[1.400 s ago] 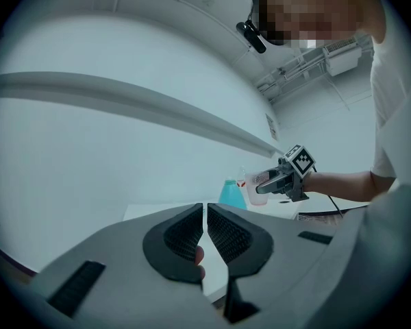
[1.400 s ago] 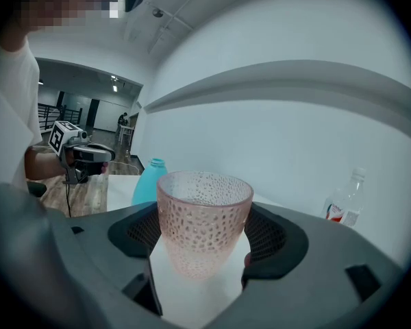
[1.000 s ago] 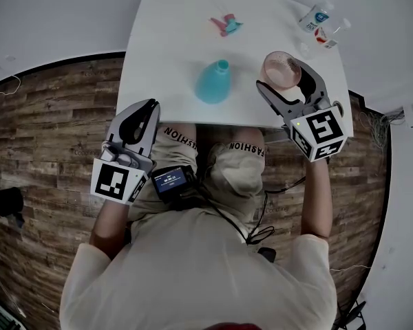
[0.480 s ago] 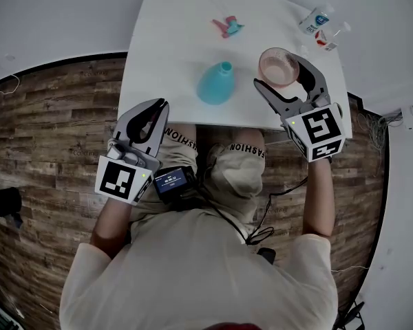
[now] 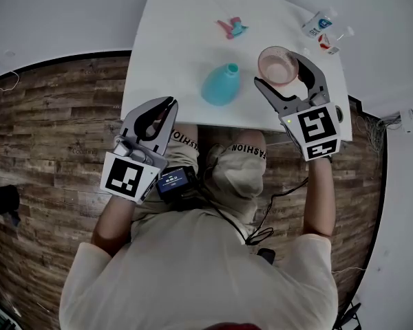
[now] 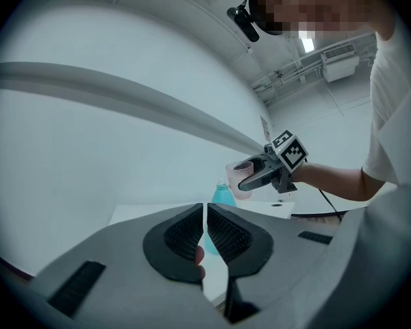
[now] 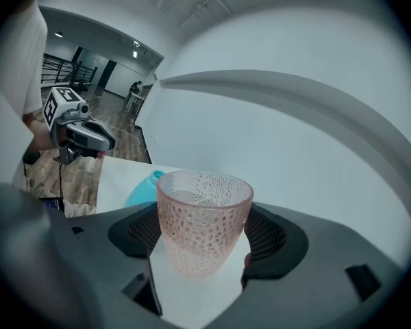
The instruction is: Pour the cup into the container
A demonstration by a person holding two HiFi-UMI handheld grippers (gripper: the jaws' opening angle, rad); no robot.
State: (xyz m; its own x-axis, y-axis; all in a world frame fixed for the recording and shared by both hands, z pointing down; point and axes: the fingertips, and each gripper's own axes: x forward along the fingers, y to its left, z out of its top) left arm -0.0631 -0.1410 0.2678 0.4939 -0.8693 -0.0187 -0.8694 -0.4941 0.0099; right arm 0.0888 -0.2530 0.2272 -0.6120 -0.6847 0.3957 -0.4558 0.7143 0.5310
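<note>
Holding the pink cup [image 5: 277, 64] upright in the air over the white table [image 5: 172, 40], just right of the teal container [image 5: 221, 84].
Right gripper [image 5: 279, 71] clamps the cup's sides near the front right edge. Left gripper [image 5: 166, 106], jaws almost together and empty, hovers at the front edge, with bare tabletop left of the container.
</note>
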